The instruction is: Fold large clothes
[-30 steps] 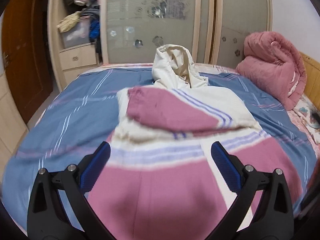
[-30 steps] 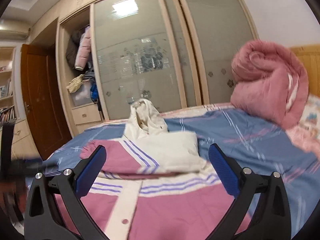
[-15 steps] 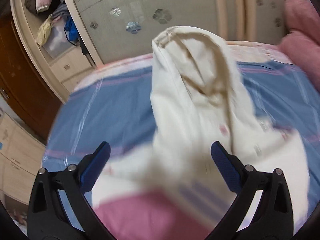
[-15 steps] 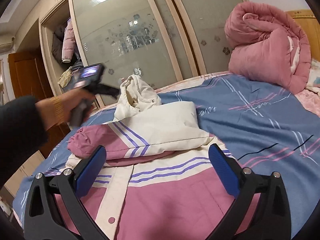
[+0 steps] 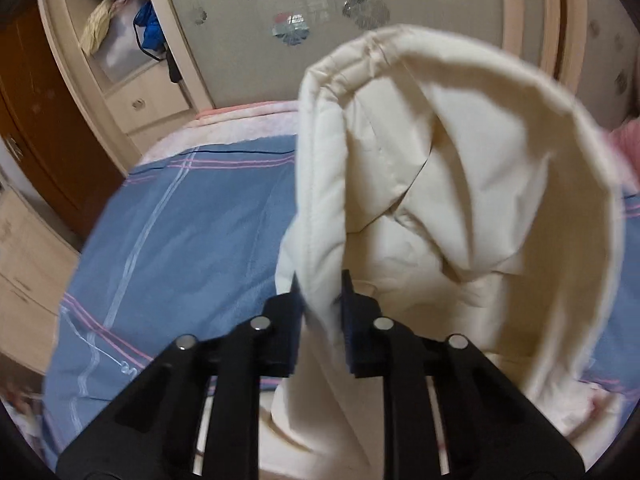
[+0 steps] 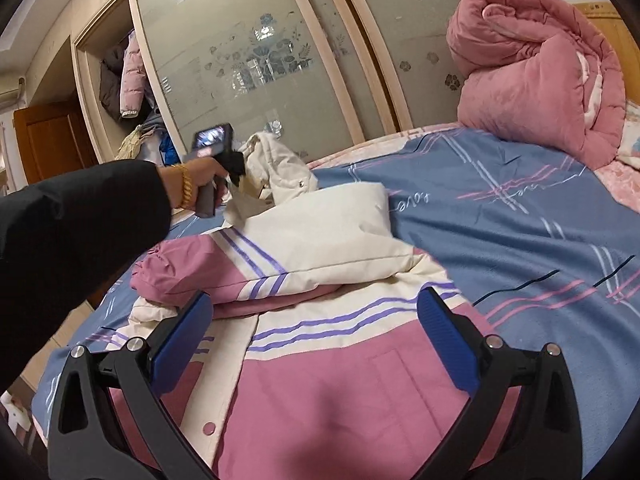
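A pink and cream hooded jacket (image 6: 328, 364) with purple stripes lies on the bed, its sleeves folded across the chest. Its cream hood (image 5: 460, 184) stands up at the far end. My left gripper (image 5: 322, 292) is shut on the hood's left rim; in the right wrist view it (image 6: 236, 172) shows at the hood (image 6: 280, 164), held by a hand in a black sleeve. My right gripper (image 6: 316, 324) is open and empty, hovering above the jacket's pink lower body.
The bed has a blue sheet (image 6: 500, 216) with pink and white lines. A rolled pink quilt (image 6: 536, 68) lies at the far right by the headboard. Sliding wardrobe doors (image 6: 260, 48) and open shelves with clothes (image 6: 128, 80) stand behind the bed.
My left gripper moved forward from over the jacket's body to the hood and closed on its rim. My right gripper stayed open above the jacket's lower part.
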A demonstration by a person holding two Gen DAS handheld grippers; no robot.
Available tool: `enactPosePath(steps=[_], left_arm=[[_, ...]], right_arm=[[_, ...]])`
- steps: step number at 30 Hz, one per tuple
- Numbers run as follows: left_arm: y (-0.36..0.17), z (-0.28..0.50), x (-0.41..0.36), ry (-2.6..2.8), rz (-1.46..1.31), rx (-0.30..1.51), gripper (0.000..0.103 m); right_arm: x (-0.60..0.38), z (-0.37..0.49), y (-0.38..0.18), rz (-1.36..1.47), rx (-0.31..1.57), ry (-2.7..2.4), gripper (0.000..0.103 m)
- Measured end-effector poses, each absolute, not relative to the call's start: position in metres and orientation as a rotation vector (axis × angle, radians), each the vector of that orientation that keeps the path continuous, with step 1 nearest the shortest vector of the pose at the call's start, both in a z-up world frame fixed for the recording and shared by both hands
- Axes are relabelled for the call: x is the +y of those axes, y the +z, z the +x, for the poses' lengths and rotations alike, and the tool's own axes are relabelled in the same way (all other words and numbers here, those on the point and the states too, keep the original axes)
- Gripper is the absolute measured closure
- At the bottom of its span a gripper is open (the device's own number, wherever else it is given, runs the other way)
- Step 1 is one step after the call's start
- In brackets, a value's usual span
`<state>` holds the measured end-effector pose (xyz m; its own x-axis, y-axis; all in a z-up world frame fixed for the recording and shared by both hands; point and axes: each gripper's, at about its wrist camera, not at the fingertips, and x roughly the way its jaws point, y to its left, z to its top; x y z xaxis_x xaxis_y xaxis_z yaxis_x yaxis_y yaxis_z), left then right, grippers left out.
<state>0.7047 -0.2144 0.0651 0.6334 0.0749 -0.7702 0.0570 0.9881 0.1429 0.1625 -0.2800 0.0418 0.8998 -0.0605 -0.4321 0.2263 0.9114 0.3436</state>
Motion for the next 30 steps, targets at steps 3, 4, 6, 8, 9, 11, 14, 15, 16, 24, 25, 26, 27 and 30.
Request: enactPosePath(steps=[3, 4, 6, 8, 9, 11, 14, 15, 16, 24, 25, 26, 27, 30], left_arm=[[0.081, 0.681, -0.191, -0.047, 0.094, 0.892, 0.094], [0.090, 0.666, -0.178, -0.090, 0.058, 0.892, 0.095], [0.100, 0.642, -0.162, -0.147, 0.026, 0.883, 0.095], [0.107, 0.608, -0.140, -0.225, -0.002, 0.887, 0.095], [0.107, 0.590, -0.127, -0.247, -0.014, 0.891, 0.095], [0.103, 0.562, -0.104, -0.271, -0.049, 0.894, 0.103], [0.086, 0.519, -0.060, -0.274, -0.127, 0.906, 0.103], [0.072, 0.506, -0.044, -0.259, -0.141, 0.928, 0.103], [0.063, 0.499, -0.036, -0.245, -0.142, 0.943, 0.103], [0.051, 0.366, -0.003, -0.231, -0.249, 0.625, 0.002], [0.051, 0.346, -0.009, -0.255, -0.242, 0.589, 0.002], [0.049, 0.330, -0.015, -0.282, -0.230, 0.582, 0.002], [0.047, 0.313, -0.022, -0.304, -0.226, 0.568, 0.002], [0.044, 0.280, -0.038, -0.360, -0.204, 0.525, 0.002]], right_arm=[[-0.278, 0.161, 0.043, 0.404, 0.427, -0.148, 0.001], [-0.277, 0.160, 0.044, 0.401, 0.423, -0.150, 0.001], [-0.276, 0.159, 0.046, 0.397, 0.418, -0.146, 0.001], [-0.275, 0.159, 0.046, 0.401, 0.417, -0.143, 0.001], [-0.275, 0.159, 0.046, 0.405, 0.418, -0.143, 0.001], [-0.276, 0.161, 0.046, 0.410, 0.425, -0.141, 0.001], [-0.275, 0.161, 0.046, 0.413, 0.430, -0.139, 0.001], [-0.275, 0.161, 0.047, 0.416, 0.430, -0.133, 0.001], [-0.275, 0.161, 0.047, 0.419, 0.429, -0.128, 0.001], [-0.276, 0.163, 0.048, 0.422, 0.423, -0.105, 0.001], [-0.278, 0.165, 0.047, 0.425, 0.430, -0.104, 0.001], [-0.281, 0.165, 0.045, 0.431, 0.439, -0.106, 0.001], [-0.283, 0.165, 0.044, 0.438, 0.448, -0.106, 0.001], [-0.286, 0.171, 0.050, 0.416, 0.467, -0.094, 0.001]])
